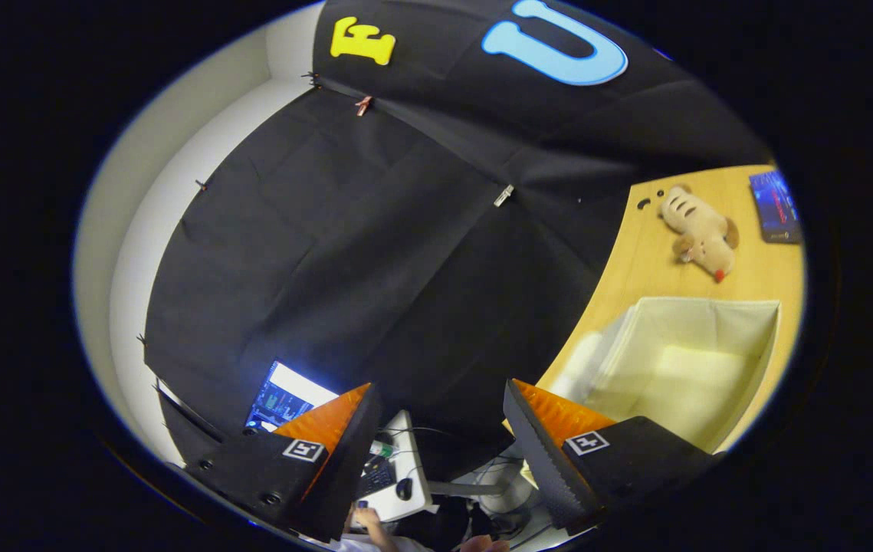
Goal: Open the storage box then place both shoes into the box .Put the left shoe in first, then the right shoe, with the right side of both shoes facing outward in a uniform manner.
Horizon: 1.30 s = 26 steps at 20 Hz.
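**Fingers wide open, empty, rolled off the bench**

Your gripper [440, 437] is tilted hard: the scene sits rotated, with the light wooden bench [639, 261] running up one side and the black cloth booth wall [375, 245] taking up most of what lies ahead of the fingers.

Fingers: spread wide apart, nothing between them, nothing touched. One fingertip [348, 429] sits over the far desk area, the other [539, 437] sits just beside the box's near corner. Through the gap you see only black cloth and clutter lower down.

Task item: the cream fabric storage box with soft square walls [693, 368] is on the bench, beside and just beyond the finger on that side. Its top is open and you look straight into a pale interior; I see no contents in the part that shows. A pale flap or panel hangs blurred off its near side, can't tell what it is.

Beyond the box on the bench:
- beige plush toy animal with brown stripes and a red tip [700, 230], lying on its side, well apart from the box
- dark blue flat booklet or card [775, 205] near the bench's far edge, past the plush

Past the other finger: a lit monitor [283, 399], a white desk [405, 475] with a keyboard and a dark mouse [404, 487], cables under it. A person's hand [371, 525] shows near the keyboard, below the fingers.

White room wall [137, 253] behind the cloth, small clips pinning the cloth's edge.
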{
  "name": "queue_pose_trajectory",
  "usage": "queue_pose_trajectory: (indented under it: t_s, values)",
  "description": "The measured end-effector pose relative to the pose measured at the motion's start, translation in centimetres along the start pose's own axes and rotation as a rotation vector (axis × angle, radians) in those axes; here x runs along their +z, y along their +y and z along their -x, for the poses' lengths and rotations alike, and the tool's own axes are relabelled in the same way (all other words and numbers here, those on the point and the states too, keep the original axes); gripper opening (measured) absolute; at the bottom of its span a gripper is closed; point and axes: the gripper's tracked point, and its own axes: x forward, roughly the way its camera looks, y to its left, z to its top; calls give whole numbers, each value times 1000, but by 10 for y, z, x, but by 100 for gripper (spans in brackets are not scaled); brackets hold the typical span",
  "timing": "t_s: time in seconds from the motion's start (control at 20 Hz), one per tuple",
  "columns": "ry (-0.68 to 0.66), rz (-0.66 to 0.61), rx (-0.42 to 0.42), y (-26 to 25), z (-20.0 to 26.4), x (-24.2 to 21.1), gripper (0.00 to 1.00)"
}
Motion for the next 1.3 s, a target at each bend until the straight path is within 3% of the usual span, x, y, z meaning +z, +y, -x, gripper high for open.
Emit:
queue_pose_trajectory:
  t_s: [0.35,0.6,0.8,1.0,1.3]
  values:
    - [-64,206,-196,-27,82,3,98]
    - [-152,297,-446,-70,173,23,98]
    - [-186,281,-666,-127,250,20,98]
    - [-128,217,-854,-194,313,-29,98]
    - [-29,42,-974,-274,343,-99,97]
